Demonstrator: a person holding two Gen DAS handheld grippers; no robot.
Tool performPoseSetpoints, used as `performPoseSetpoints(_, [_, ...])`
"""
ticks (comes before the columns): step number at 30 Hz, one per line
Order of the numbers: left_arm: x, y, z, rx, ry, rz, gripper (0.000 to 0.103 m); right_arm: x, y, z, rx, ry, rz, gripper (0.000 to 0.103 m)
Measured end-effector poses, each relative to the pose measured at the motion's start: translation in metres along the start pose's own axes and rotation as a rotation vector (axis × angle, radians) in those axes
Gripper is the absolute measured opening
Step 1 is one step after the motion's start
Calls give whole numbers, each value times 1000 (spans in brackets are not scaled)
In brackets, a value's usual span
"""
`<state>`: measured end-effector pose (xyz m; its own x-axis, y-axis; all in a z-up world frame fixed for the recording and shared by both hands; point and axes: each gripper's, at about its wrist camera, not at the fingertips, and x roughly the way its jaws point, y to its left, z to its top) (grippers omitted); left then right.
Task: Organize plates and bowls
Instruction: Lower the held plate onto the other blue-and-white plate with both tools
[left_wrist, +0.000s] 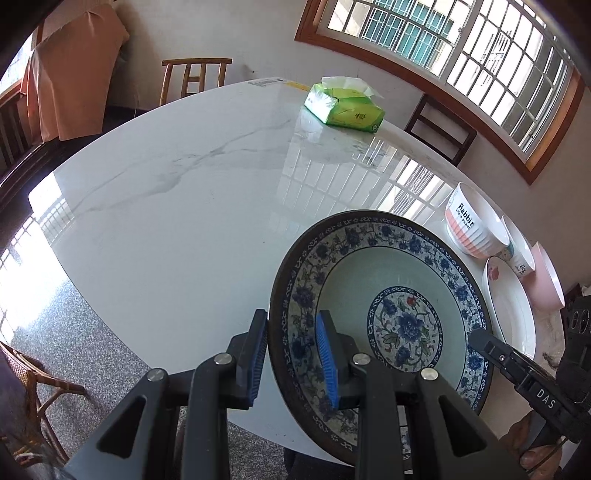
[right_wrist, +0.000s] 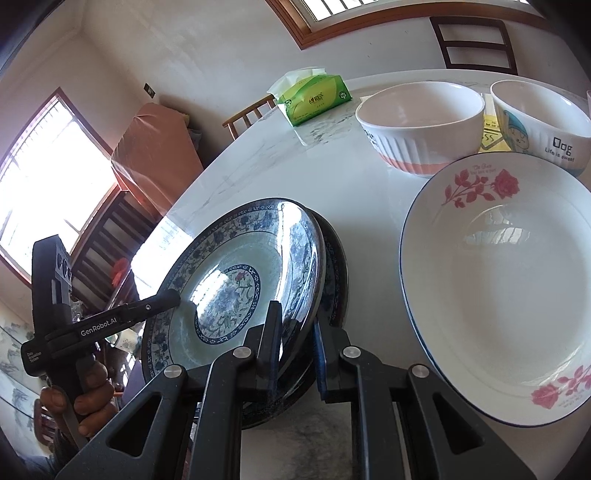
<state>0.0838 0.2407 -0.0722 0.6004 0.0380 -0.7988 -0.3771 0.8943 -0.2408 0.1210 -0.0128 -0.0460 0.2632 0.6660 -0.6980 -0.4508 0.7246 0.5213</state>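
Two blue-patterned plates (right_wrist: 236, 280) overlap; lower plate (right_wrist: 338, 273) mostly hidden, grip unclear.

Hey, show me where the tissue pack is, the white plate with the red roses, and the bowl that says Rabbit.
tissue pack (left_wrist: 345, 109), left wrist view, green top face.
rose plate (right_wrist: 509, 291), right wrist view, bare white centre.
Rabbit bowl (left_wrist: 467, 227), left wrist view, outer wall below the lettering.
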Motion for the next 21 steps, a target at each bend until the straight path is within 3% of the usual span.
performPoseSetpoints(4, [-7,-6,1,33,-42,31,27,-1,4,-1,-19,-11,-20,16])
performPoseSetpoints(21, [-13,-6,1,35,-71,32,27,3,27,-1,-158,-54,-150,23])
